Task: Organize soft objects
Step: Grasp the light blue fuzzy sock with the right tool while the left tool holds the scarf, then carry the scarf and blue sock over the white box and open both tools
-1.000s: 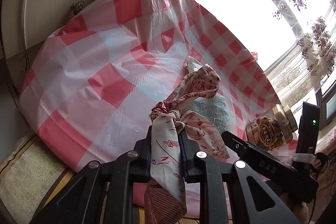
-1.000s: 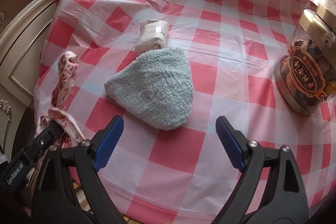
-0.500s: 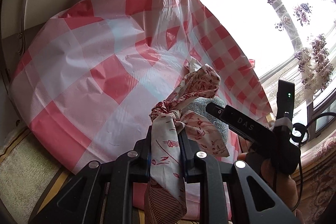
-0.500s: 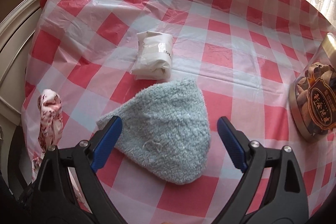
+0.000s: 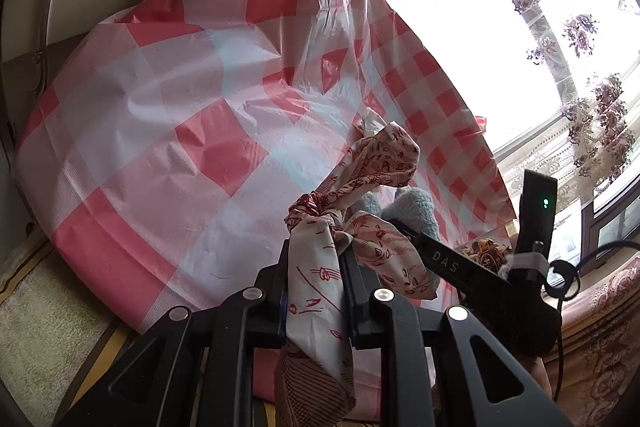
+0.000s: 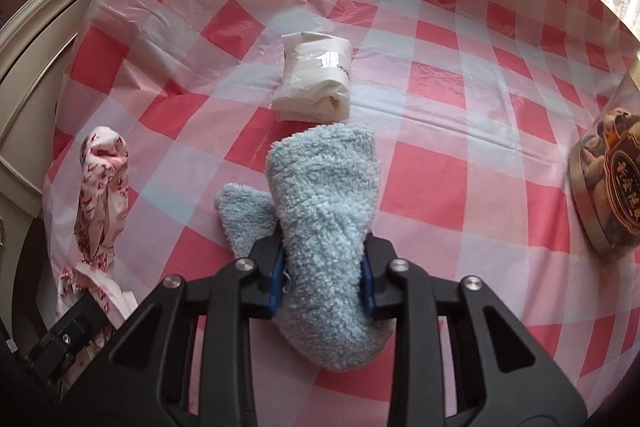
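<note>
Right gripper (image 6: 323, 277) closing in, now bunching the blue towel (image 6: 324, 211).
Left gripper (image 5: 316, 283) is pinching the knotted scarf (image 5: 352, 195), keeping it off the desk (image 6: 460, 99).

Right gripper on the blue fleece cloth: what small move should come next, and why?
Probably a short lift. The right gripper has just closed its jaws on the bunched blue fleece cloth, whose far end rests on the checked tablecloth just short of the white packet; rising clears both.
</note>
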### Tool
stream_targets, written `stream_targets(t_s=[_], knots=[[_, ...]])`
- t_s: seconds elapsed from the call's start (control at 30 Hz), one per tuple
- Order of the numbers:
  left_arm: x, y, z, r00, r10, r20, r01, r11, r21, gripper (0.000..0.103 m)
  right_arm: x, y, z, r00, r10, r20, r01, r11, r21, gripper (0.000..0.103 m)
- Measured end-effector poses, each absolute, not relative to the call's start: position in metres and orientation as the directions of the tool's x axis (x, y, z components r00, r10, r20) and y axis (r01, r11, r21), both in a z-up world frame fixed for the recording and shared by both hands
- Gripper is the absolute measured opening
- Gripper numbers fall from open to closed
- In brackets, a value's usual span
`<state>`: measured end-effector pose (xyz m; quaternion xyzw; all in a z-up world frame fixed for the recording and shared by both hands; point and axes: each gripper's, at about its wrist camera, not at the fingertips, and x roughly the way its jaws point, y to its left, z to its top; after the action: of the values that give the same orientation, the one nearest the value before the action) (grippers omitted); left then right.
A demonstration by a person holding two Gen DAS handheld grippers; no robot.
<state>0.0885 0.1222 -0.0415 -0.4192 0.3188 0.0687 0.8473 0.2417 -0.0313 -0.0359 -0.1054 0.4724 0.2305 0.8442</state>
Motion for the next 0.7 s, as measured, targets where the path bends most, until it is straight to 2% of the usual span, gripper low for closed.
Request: stream_targets(t_s=[0.37,0.7], knots=[[0.091,0.117,-0.04,0.771,-0.149,-0.619,-0.393,0.653,-0.647,0.021,0.194,-0.067,-0.022,0.474,0.27,-0.838,-0.479,0.878,0.012,0.033],[0.097,0.099,-0.023,0.763,-0.112,-0.637,-0.361,0.743,-0.563,0.021,0.164,-0.112,0.0,0.516,0.264,-0.815,-0.439,0.898,0.012,0.033]])
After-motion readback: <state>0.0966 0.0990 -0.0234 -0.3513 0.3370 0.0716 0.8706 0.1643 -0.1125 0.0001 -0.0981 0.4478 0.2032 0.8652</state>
